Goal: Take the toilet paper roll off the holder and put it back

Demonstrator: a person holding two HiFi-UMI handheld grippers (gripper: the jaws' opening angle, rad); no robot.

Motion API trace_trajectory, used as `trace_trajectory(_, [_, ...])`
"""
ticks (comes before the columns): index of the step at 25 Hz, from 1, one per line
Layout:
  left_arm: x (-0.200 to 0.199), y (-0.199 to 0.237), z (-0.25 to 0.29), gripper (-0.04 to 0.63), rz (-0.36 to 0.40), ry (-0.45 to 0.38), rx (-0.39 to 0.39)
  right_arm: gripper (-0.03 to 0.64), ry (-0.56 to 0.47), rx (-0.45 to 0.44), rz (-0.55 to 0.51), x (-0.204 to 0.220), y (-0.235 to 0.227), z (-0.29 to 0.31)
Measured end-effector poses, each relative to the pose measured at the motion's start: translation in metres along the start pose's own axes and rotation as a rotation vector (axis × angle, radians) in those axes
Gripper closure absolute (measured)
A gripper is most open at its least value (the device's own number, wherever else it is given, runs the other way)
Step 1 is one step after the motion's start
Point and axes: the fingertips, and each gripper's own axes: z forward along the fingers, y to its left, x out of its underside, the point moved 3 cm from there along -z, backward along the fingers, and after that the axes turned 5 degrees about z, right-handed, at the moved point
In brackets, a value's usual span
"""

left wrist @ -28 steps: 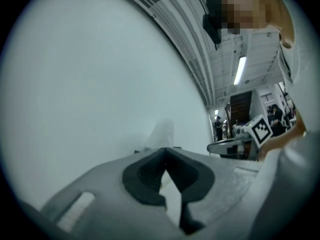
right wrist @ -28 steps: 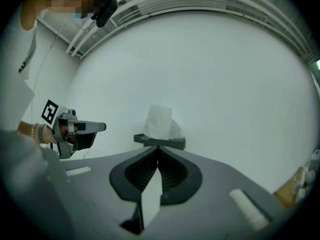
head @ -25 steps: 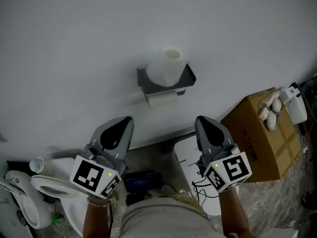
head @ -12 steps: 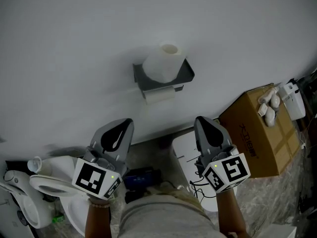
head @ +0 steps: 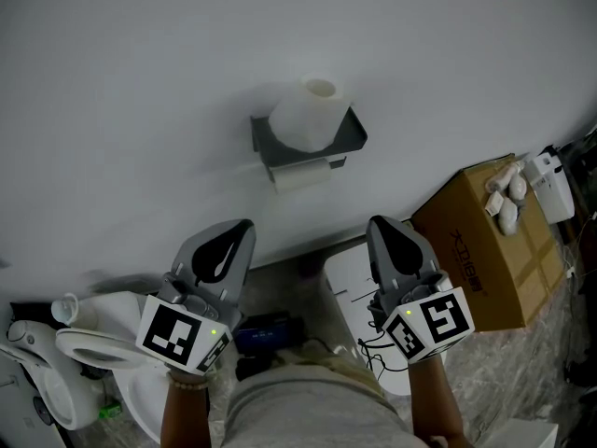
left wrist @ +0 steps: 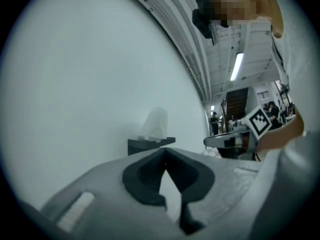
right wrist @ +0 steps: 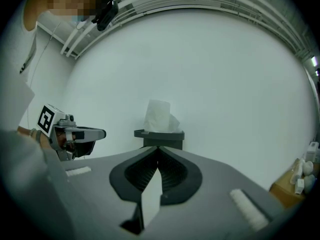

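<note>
Ahead of both tongs and well apart from them, the white toilet paper roll (head: pixel 303 118) is standing on end on the dark grey metal holder (head: pixel 355 139), a shallow tray fixed to the plain white wall (head: pixel 131 73). The left tongs (head: pixel 242 226) and the right tongs (head: pixel 378 224) are hovering side by side below it. Each pair is pressed together and pinching nothing, the ribbed black pads (right wrist: pixel 131 176) meeting tip to tip.

Judging by this, the reach for the roll is only beginning. Whichever tongs are going in will be needing their jaws spread wide before arriving, since the roll looks far broader than the closed tips. Coming at its flanks above the tray's raised rim, rather than from underneath, should be giving the pads a clean seat. A light squeeze is likely enough. Lifting straight up until the base is clearing the rim should be keeping the tray from catching it. A loose white sheet (head: pixel 300 177) is hanging under the tray on the side nearest the tongs, and steering clear of it would be avoiding a snag.

As for feel, the roll is looking soft, matte and cylindrical around a hollow core, so it is probably crushing easily. The holder is looking hard, smooth and thin-walled with square corners. Grey moulded plastic is forming the tong bodies.
</note>
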Motion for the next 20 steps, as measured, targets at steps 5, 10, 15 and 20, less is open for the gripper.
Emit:
trace_trajectory(5, [-0.001,-0.002,-0.001,0.600,0.002,-0.004,0.008,0.614,-0.005,0.004,-0.003,-0.001,0.002,-0.002])
trace_trajectory(10, [-0.003,-0.003,-0.002,0.600,0.001,-0.011,0.012,0.614,-0.007,0.011,-0.007,-0.004,0.004,-0.004])
trace_trajectory(15, [-0.005,-0.006,-0.003,0.600,0.011,-0.016,0.023,0.614,-0.005,0.015,-0.012,-0.005,0.006,-0.007])
trace_trajectory(20, [-0.009,-0.009,-0.005,0.600,0.021,-0.022,0.022,0.614,-0.010,0.005,-0.021,-0.009,0.011,-0.007])
